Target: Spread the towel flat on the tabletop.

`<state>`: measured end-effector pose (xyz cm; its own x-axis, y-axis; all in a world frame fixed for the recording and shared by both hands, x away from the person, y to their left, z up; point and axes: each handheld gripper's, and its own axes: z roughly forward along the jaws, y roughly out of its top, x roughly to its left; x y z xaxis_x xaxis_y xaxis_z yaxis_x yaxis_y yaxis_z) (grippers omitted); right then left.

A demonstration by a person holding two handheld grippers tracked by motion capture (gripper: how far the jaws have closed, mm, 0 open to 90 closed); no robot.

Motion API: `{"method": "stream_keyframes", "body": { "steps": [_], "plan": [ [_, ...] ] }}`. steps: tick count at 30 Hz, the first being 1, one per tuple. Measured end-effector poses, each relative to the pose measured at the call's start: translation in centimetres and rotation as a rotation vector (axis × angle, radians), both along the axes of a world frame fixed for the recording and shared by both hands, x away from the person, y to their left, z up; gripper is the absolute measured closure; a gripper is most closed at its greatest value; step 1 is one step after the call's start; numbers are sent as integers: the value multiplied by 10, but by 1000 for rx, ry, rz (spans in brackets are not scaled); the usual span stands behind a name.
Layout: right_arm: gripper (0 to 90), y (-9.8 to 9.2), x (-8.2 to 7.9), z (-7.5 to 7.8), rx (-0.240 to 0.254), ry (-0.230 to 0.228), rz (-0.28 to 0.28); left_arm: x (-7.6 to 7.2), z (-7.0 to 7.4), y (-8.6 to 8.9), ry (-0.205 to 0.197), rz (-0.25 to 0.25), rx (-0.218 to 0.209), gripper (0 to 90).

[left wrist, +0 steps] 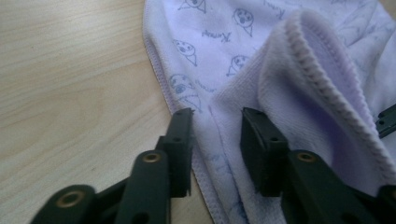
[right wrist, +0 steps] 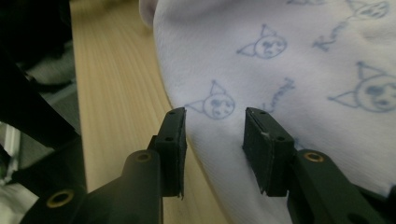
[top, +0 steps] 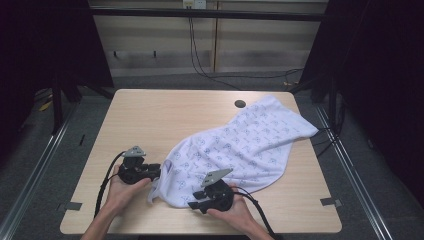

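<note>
From the high view, one towel lies spread slantwise across one pale wood-grain worktop, running from the far right corner toward the near middle. The towel is white, soft, and printed all over with small blue cartoon faces and script. Two hands come in from the near edge, each carrying one black set of tongs: the left tongs sit at the towel's near left corner, and the right tongs sit over its near edge. Each carries one grey three-cornered plate. One dark round hole marks the worktop's far side.

In the left gripper view, the left tongs stand parted, with two flat black pads on either side of the towel's stitched hem; the pads do not press on it. The cloth is fleecy, and one fold rises in a rounded loop with a corded edge.

In the right gripper view, the right tongs also stand parted over the smooth printed towel, gripping nothing, with bare worktop to their left.
</note>
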<state>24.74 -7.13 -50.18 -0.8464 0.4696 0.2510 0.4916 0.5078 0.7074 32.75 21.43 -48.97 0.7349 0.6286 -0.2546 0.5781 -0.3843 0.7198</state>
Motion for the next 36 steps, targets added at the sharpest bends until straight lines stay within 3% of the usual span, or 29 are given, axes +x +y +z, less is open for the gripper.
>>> {"method": "stream_keyframes", "body": {
  "steps": [3, 4, 6, 7, 8, 9, 11, 13, 14, 15, 17, 20, 21, 23, 24, 27, 28, 30, 32, 33, 34, 36],
  "plan": [
    [624, -1, -2, -2, 3, -41, 6, -1, 2, -1, -8, -12, 17, 855],
    [649, -1, -6, -4, -11, -106, 22, 0, 1, 0, 2, -6, 22, 893],
    [653, -1, -9, -4, -17, -125, 22, 2, 1, 2, 2, 12, 21, 895],
    [735, 0, -12, -4, -41, -163, 22, 3, 2, 5, 2, 25, -5, 899],
    [735, 0, -12, -4, -41, -163, 22, 3, 2, 5, 2, 25, -5, 899],
    [782, -1, -11, -3, -51, -171, 16, 3, 4, 8, 5, 25, -31, 899],
    [843, -7, -8, -3, -36, -123, -5, 2, 7, 10, -16, 34, -35, 900],
    [856, -16, -4, -2, -7, -43, -12, 0, 9, 11, -21, 30, -42, 900],
    [857, -29, -1, 3, 50, 8, -28, 0, 10, 11, -32, 37, -41, 900],
    [857, -29, -1, 3, 50, 8, -28, -1, 12, 12, -37, 41, -44, 900],
    [857, -48, 0, 15, 127, 39, -52, -2, 15, 15, -32, 43, -73, 900],
    [855, -81, -8, 35, 153, 25, -88, -10, 22, 18, -50, 25, -68, 900],
    [854, -105, -16, 46, 165, 26, -114, -14, 25, 19, -57, 17, -65, 900],
    [852, -113, -20, 48, 162, 21, -126, -20, 28, 18, -53, 0, -82, 900],
    [844, -137, -31, 52, 151, 37, -142, -25, 30, 14, -37, -28, -96, 900],
    [820, -153, -39, 52, 156, 54, -162, -29, 31, 8, -36, -36, -84, 900],
    [783, -166, -44, 54, 169, 45, -205, -30, 31, 7, -45, -26, -74, 891],
    [773, -167, -45, 54, 174, 40, -207, -29, 31, 7, -42, -1, -67, 863],
    [673, -168, -47, 53, 162, 32, -214, -26, 29, 7, -37, -6, -81, 851],
    [595, -164, -47, 49, 127, 31, -232, -26, 29, 6, -30, -19, -101, 792],
    [604, -162, -46, 47, 137, 31, -233, -26, 28, 3, -24, -44, -116, 766],
    [623, -161, -45, 46, 155, 34, -230, -27, 23, -8, -12, -108, -85, 745]
  ]
}}
